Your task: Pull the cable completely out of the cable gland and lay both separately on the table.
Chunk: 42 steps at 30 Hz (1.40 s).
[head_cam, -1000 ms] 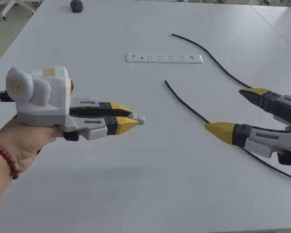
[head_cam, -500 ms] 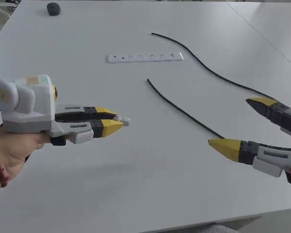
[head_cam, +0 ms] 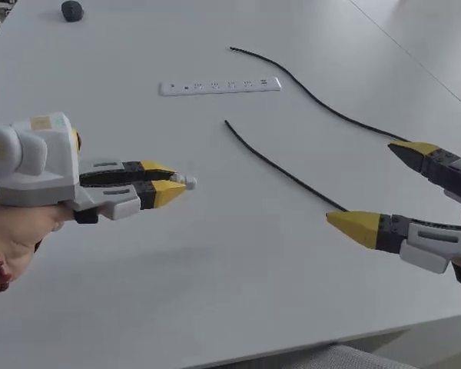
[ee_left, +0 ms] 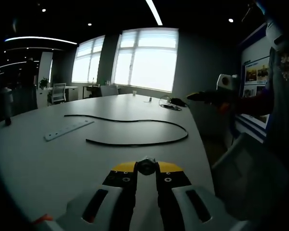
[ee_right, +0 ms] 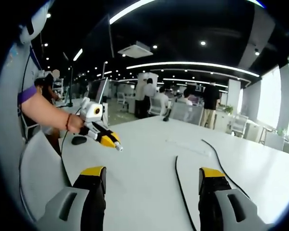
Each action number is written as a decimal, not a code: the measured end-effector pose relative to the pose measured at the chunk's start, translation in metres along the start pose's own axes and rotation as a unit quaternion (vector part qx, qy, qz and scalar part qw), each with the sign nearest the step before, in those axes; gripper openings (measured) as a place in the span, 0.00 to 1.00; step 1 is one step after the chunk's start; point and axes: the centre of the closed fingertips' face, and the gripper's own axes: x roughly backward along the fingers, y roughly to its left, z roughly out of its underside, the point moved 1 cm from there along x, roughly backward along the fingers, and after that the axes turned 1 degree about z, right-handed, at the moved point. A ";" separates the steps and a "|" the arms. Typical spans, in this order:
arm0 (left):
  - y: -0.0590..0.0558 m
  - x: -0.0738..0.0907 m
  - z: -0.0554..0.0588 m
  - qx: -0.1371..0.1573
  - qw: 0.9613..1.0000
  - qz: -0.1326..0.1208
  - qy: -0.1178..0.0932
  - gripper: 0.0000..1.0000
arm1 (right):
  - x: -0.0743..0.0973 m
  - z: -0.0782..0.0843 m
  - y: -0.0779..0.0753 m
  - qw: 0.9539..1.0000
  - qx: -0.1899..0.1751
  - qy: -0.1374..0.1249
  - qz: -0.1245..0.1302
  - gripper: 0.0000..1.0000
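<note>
My left gripper (head_cam: 173, 181) hovers above the table's left side, shut on a small grey cable gland (head_cam: 187, 181) that sticks out of its yellow tips. The gland (ee_left: 146, 166) sits pinched between the jaws in the left gripper view, with no cable in it. A black cable (head_cam: 280, 169) lies loose on the table in a long loop (ee_left: 135, 143), one end pointing toward the left gripper. At the right my right gripper (head_cam: 361, 182) hangs open above the cable with nothing in it. The right gripper view shows its wide jaws (ee_right: 152, 172), the cable (ee_right: 180, 187) and the left gripper (ee_right: 103, 136).
A white power strip (head_cam: 219, 86) lies flat beyond the cable, and a dark mouse (head_cam: 71, 10) sits at the far left corner. The table's near edge (head_cam: 292, 350) runs just below the grippers. Several people stand in the room behind (ee_right: 183, 96).
The head camera has shifted. My right gripper has drawn back a little toward the near right along the cable, its jaws slightly wider. The left gripper holds the gland in place.
</note>
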 end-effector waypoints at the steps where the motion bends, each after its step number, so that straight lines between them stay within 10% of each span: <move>1: 0.002 -0.001 0.002 0.001 1.000 -0.001 0.002 0.16 | -0.001 -0.001 0.000 1.000 -0.001 -0.002 -0.002 0.79; 19: 0.062 -0.040 0.056 0.003 0.995 -0.066 0.070 0.16 | -0.003 0.007 -0.005 1.000 -0.001 0.008 0.006 0.79; 42: 0.074 -0.041 0.091 0.015 0.991 -0.085 0.105 0.16 | -0.006 0.009 -0.011 1.000 0.000 0.024 0.004 0.77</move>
